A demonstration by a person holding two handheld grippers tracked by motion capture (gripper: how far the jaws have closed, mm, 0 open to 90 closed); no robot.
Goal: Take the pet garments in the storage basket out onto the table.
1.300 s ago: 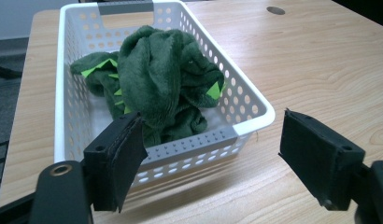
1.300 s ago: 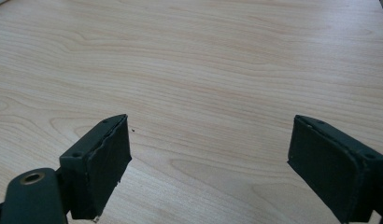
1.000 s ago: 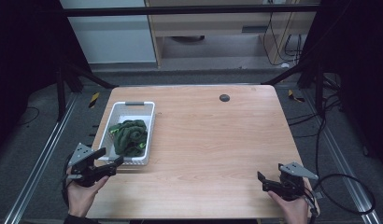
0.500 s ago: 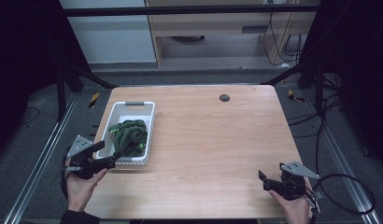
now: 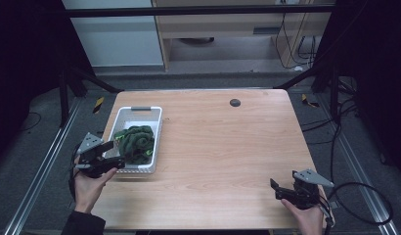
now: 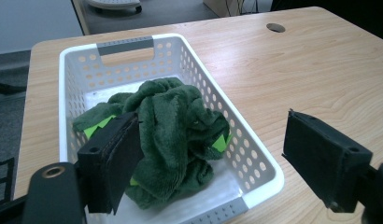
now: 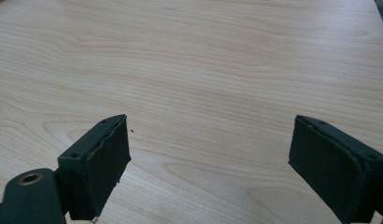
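A white perforated basket [image 5: 154, 128] stands on the left part of the wooden table [image 5: 228, 147] and holds a crumpled dark green cloth [image 5: 136, 141] with bright green tags. My left gripper [image 5: 115, 155] hangs open at the basket's near end, pointing at the cloth. In the left gripper view, one jaw is over the basket [image 6: 227, 116] beside the cloth [image 6: 175, 126] and the other is outside the basket's wall, above the table. Nothing is held. My right gripper [image 5: 276, 190] rests open low over the table's near right corner, with bare wood between the jaws in the right gripper view [image 7: 210, 130].
A small dark round hole [image 5: 234, 102] sits in the tabletop near the far edge. Black frame posts [image 5: 66, 93] flank the table, and cables [image 5: 355, 196] trail on the floor at the right. Bare wood spans the table's middle and right.
My left gripper has moved forward and right, from the table's near left corner to the basket's near end. The right gripper has stayed put.
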